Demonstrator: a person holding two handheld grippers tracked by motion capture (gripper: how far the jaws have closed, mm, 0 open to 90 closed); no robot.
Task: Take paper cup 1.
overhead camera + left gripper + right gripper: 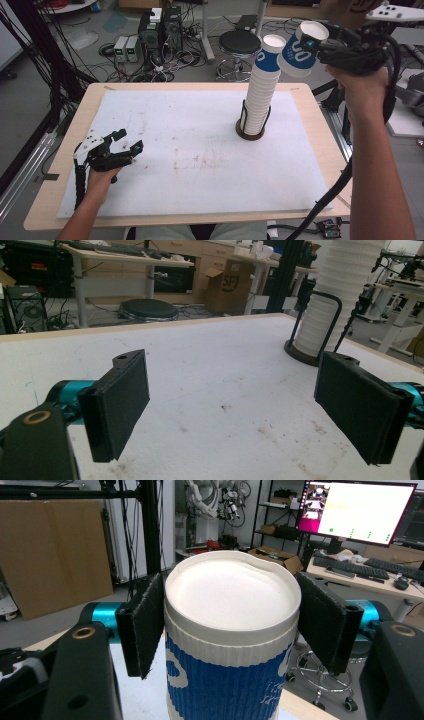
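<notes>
Blue-and-white paper cup, upside down and tilted, pinched between the pads of the right gripper up in the air, just right of the top of the cup stack and nearly touching its topmost cup. White base of the held cup turned toward the camera in the right gripper view, black pads pressed on its two sides, ribbed blue sleeve below with part of a white printed mark, too cropped to read. In the high view, large white characters on the blue band, something like "00", not clearly legible. Topmost cup of the stack showing the same blue band with white print, unreadable.

Stack standing upright in a black wire holder on a round dark base, at the far right of the white mat covering the wooden table.

Left gripper resting low on the mat near the table's near left corner, jaws spread wide, nothing between them; well apart from the stack.

Cardboard box past the table's far edge in the left gripper view, printed "SF" in a ring. Lit monitor in the right gripper view, text too small to read. Round black stool on the floor past the table.
</notes>
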